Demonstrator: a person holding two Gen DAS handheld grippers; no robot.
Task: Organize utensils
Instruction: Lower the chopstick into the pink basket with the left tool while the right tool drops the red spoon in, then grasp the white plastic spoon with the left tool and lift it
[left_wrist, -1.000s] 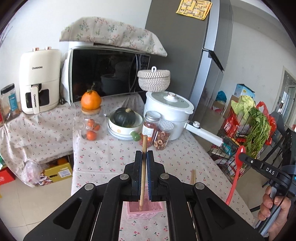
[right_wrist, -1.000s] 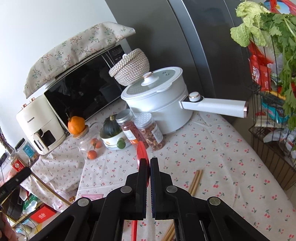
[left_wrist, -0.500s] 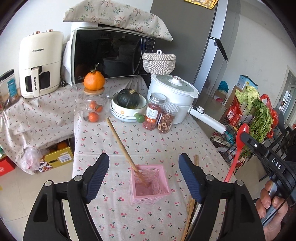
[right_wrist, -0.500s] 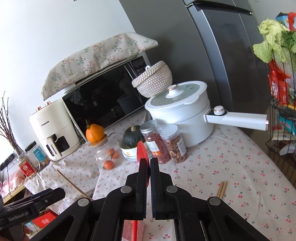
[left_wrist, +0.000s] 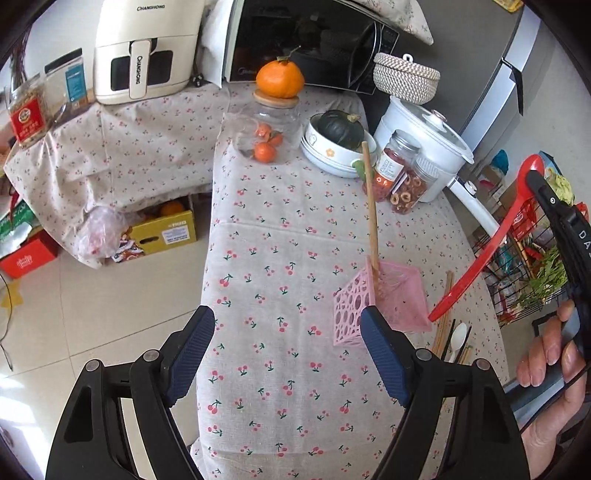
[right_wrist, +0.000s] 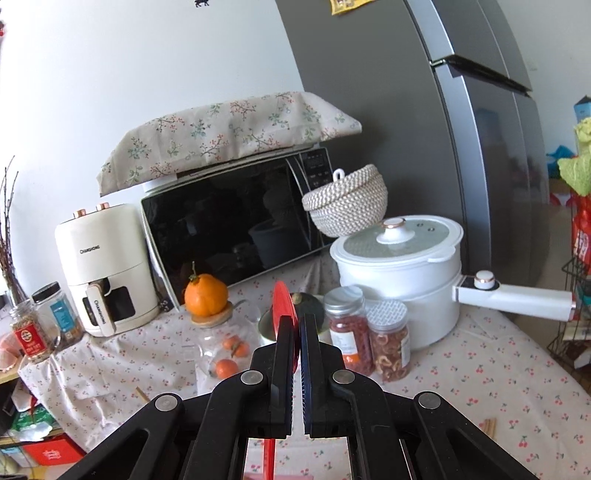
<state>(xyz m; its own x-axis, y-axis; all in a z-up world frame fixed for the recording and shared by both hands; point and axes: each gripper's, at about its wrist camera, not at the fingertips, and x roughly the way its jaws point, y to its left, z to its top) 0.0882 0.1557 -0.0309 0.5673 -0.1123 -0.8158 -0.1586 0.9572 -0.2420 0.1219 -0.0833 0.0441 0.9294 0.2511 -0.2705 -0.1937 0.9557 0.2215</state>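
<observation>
Left gripper (left_wrist: 287, 354) gaped wide, empty. Right gripper (right_wrist: 295, 325) clamped the red spoon (left_wrist: 491, 240). Best lowered handle-first into pink basket (left_wrist: 402, 295), clear of chopstick (left_wrist: 370, 206).

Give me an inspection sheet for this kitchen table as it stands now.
Surface: cherry-print tablecloth covers the table.
Job's things: pink perforated plastic basket, one wooden chopstick leaning in it; more chopsticks and a white spoon lie beside it.
Clutter: white lidded pot, two jars, squash in a bowl, orange on a glass jar.
Grippers: left claw open, empty, its jaws just opened; right claw shut on a red plastic spoon.
Cables: nothing seen.
Surroundings: microwave, air fryer, fridge.
</observation>
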